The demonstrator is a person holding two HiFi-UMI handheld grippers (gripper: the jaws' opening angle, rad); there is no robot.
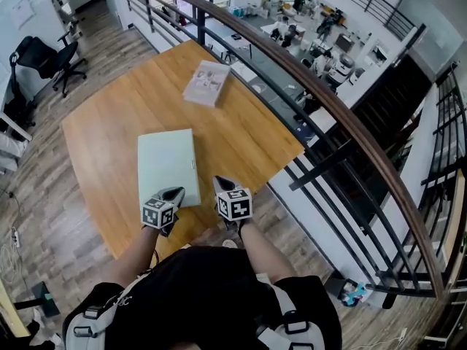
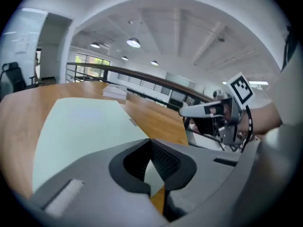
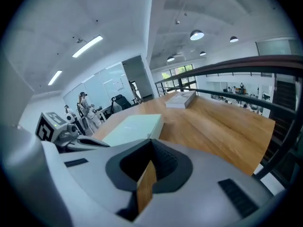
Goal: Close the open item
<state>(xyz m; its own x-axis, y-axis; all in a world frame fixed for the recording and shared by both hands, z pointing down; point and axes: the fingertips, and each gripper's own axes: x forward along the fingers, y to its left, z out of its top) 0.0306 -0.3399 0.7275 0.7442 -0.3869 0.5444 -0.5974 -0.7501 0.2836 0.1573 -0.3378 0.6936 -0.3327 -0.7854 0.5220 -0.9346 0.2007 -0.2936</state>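
A wooden worktop (image 1: 109,126) with a smooth, warm-toned grain is seen standing on a plank floor (image 1: 51,195), close to a railing of dark metal bars topped by a curved brown handrail (image 1: 343,115). The far right edge of the worktop is bordered by that railing, beyond which a lower office level is visible. A black office chair (image 1: 45,58) is seen well apart from the worktop at the far left.

The pale green case (image 1: 166,162), flat and rectangular with a matt surface, is lying on the near half of the worktop with its lid down flat. A small tab is seen on its right edge. A white box (image 1: 206,83), flat and printed on top, is lying near the far end, well apart from the case.

The left gripper (image 1: 175,192) is held at the case's near right corner; whether it touches cannot be told. Its grey jaws are pressed together, with nothing pinched. The right gripper (image 1: 225,184) is held just beside the case, over bare wood, its jaws likewise pressed together and empty.

The thickness of the case's side wall is shown only in the right gripper view, as are standing people in the background. Ceiling lamps are shown only in the gripper views.
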